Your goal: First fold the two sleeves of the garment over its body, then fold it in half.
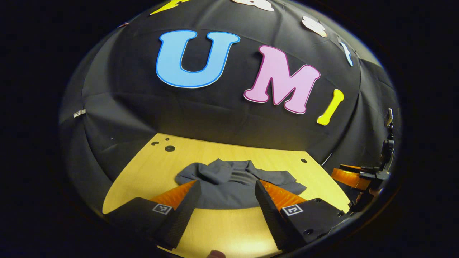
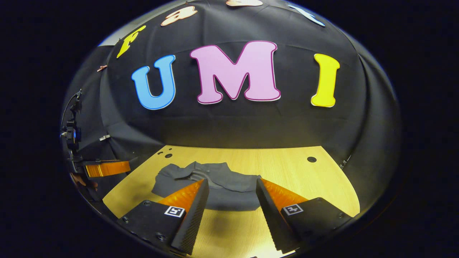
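Observation:
A dark grey garment [image 1: 233, 181] lies on the wooden table [image 1: 143, 172], its sleeves lying across its body in loose folds. My left gripper [image 1: 226, 184] hovers open above the table's near side, with the garment's near edge seen between its fingers and nothing held. In the right gripper view the same garment [image 2: 215, 182] lies slightly left of centre. My right gripper [image 2: 232, 182] is open too, above the garment's near right part, holding nothing. The right gripper [image 1: 358, 177] also appears at the far right of the left gripper view, and the left gripper [image 2: 104, 168] at the far left of the right gripper view.
The table [image 2: 322, 182] has small round holes near its back corners [image 1: 169, 148] [image 2: 311, 159]. Black cloth walls close the booth behind and at both sides. Bare wood shows right of the garment and along the near edge.

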Available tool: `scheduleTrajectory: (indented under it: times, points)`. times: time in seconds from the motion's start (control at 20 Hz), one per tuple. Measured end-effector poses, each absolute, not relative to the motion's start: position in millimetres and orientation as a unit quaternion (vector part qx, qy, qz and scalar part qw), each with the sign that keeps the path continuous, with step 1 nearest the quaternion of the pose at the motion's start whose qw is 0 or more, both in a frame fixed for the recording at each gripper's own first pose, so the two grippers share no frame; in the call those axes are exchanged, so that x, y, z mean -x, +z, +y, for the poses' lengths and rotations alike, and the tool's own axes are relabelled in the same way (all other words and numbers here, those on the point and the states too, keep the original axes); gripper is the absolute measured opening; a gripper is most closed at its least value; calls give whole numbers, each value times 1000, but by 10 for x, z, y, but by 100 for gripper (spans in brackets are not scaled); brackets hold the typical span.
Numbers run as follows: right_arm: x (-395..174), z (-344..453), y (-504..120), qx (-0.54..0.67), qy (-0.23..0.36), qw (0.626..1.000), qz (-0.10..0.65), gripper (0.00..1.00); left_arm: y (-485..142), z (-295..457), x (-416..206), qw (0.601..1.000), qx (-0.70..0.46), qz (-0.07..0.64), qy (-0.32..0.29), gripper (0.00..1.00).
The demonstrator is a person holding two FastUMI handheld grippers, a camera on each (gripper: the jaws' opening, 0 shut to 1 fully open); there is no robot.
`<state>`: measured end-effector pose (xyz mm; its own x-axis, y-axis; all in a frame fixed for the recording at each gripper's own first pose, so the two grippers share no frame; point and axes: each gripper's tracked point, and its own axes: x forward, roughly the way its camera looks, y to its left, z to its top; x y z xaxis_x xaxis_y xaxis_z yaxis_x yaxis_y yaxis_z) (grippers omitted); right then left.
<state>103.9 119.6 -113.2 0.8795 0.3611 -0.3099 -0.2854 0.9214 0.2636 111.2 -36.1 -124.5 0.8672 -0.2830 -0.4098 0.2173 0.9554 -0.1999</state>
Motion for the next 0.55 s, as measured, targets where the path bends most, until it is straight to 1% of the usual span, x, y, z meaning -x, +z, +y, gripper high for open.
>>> scheduleTrajectory:
  times: [0.2, 0.55]
  points:
    - [-824, 1263, -1088, -110, 175, 961, 182, 83, -1272, -376, -853, 961, 71, 229, -140, 96]
    - [-763, 1294, -1129, -113, 176, 960, 186, 83, -1330, -324, -773, 961, 59, 232, -138, 96]
